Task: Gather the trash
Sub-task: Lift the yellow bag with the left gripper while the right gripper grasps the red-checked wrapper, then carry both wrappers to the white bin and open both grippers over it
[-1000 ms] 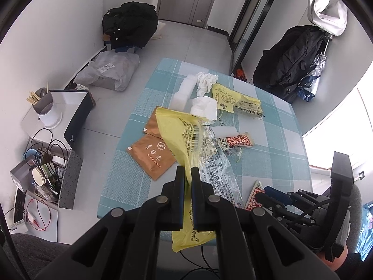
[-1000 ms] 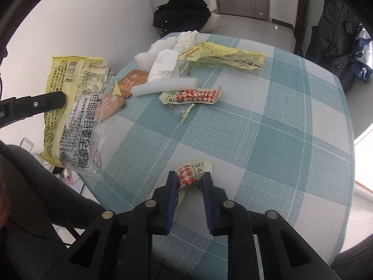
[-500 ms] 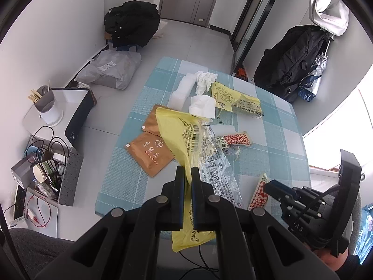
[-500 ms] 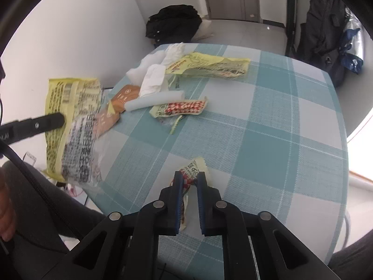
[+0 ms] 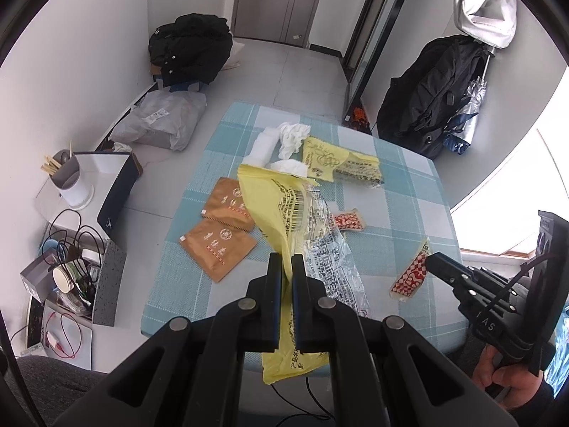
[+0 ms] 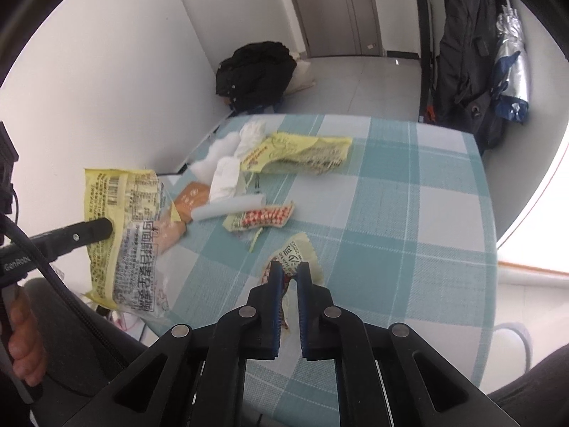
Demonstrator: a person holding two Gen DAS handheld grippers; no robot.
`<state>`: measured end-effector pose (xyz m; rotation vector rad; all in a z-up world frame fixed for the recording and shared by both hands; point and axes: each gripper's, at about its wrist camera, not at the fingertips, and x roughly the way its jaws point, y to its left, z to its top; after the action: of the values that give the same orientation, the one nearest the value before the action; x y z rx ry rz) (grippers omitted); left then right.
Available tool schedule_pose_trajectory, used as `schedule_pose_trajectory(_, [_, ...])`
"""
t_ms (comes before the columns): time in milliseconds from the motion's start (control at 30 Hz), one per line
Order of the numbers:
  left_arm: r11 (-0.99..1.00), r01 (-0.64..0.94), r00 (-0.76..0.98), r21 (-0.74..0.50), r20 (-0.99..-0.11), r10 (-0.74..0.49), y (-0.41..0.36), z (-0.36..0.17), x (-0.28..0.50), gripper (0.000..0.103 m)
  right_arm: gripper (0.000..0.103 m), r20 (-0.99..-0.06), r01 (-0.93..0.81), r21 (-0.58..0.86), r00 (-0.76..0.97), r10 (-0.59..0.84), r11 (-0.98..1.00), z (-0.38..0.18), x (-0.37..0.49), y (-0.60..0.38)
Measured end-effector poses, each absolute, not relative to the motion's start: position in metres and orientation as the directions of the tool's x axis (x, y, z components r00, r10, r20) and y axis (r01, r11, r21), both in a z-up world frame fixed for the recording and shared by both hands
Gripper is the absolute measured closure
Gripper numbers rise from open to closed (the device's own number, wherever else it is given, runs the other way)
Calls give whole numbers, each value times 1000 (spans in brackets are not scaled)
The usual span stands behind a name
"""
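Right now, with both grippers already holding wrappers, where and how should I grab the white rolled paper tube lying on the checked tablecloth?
Grip the white rolled paper tube across its middle, coming down from above with the fingers straddling its narrow width. It lies flat on the teal checked tablecloth, and its near long side looks clear. Its far side sits close to crumpled white tissue, so keep the fingers narrow.

The desk [image 5: 409,192] is covered by a teal checked cloth. Brown sachets [image 5: 220,235], white tissues [image 5: 293,133] and a yellow wrapper [image 5: 341,163] are spread on it.
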<state>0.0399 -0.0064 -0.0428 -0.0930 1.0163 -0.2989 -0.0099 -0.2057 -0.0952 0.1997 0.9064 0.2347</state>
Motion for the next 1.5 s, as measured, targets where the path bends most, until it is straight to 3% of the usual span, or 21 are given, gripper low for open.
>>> schedule_pose_trajectory(467, [918,357,512,-172,-786,-346,-85,-1,45,101,98,-584,-62,326,772,252,943,-10,-32,-285])
schedule_pose_trajectory(867, [822,545,456,-163,-766,-454,-201,18,49,101,98,-506,172,310,862,9,935,49,-90,-427])
schedule_pose_trajectory(1200, [720,685,370,-111,-798,-475,-296,-12,49,101,98,-592,439,313,784,-189,842,1,-147,-528])
schedule_pose_trajectory(1500, [629,772,242,-85,-877,-416,-368,-73,38,101,98,-732,566,332,659,-172,754,-105,-160,-563])
